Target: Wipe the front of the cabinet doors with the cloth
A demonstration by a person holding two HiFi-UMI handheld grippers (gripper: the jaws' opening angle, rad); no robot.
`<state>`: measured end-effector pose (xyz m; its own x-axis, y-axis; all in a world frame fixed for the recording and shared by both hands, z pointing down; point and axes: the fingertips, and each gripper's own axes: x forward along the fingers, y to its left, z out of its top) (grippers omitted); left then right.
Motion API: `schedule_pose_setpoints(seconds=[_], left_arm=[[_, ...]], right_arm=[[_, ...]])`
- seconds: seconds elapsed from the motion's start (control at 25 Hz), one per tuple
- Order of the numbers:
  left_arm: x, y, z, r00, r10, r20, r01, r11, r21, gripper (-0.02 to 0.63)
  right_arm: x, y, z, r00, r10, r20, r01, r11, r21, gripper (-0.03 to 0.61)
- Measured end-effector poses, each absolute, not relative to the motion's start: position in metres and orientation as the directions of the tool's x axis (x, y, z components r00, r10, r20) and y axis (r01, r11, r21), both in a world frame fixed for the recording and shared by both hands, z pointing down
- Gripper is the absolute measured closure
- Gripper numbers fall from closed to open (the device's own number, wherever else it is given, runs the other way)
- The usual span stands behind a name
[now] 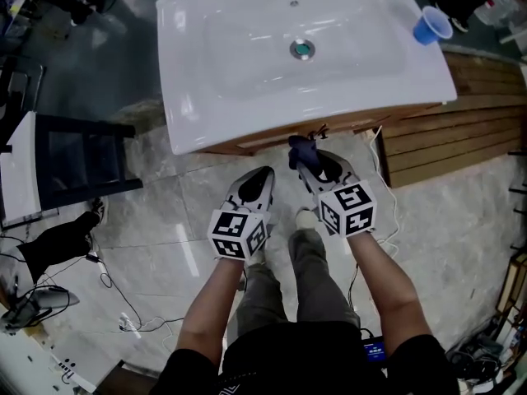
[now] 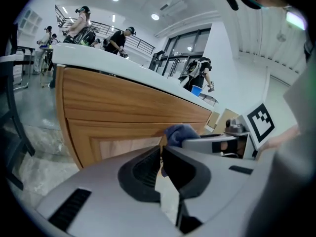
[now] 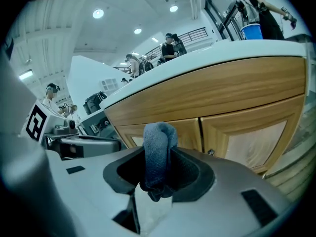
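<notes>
— Two grippers in front of you: what has each got?

— Your right gripper [image 3: 158, 171] is clamped on the blue cloth [image 3: 159, 149], which stands bunched up out of the jaws. Your left gripper [image 2: 161, 166] has its jaws pressed together with nothing between them.

— Where is the cloth against the work?

— Just in front of the wooden cabinet doors [image 3: 232, 132], near the seam between the two. Whether it touches, you cannot tell.

— How far along are you?

— The doors show no streaks or damp patches, so I'd judge most of the wiping is left to do.

— Anything in the containers above?

— The white basin [image 1: 247, 52] is empty. The blue cup [image 1: 431, 26] stands at its far right corner, contents unreadable.
</notes>
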<state>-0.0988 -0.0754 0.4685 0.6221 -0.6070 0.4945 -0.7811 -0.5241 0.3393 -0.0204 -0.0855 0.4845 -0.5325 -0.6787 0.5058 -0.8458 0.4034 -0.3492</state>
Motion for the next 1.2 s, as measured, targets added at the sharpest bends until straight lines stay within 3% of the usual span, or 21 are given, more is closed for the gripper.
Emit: schedule_pose_setpoints(seconds=[0.68, 1.2], left_arm=[[-0.249, -0.051, 0.489, 0.426, -0.726, 0.54, -0.905, -0.328, 0.272, 0.591], [-0.279, -0.069, 0.503, 0.382, -0.765, 0.518, -0.918, -0.249, 0.309, 0.591]], right_arm=[[-0.157, -0.071, 0.513, -0.646, -0.549, 0.53, -0.758, 0.543, -0.362, 0.426], [-0.211, -0.098, 0.531, -0.655, -0.537, 0.532, -0.742, 0.59, -0.317, 0.426]])
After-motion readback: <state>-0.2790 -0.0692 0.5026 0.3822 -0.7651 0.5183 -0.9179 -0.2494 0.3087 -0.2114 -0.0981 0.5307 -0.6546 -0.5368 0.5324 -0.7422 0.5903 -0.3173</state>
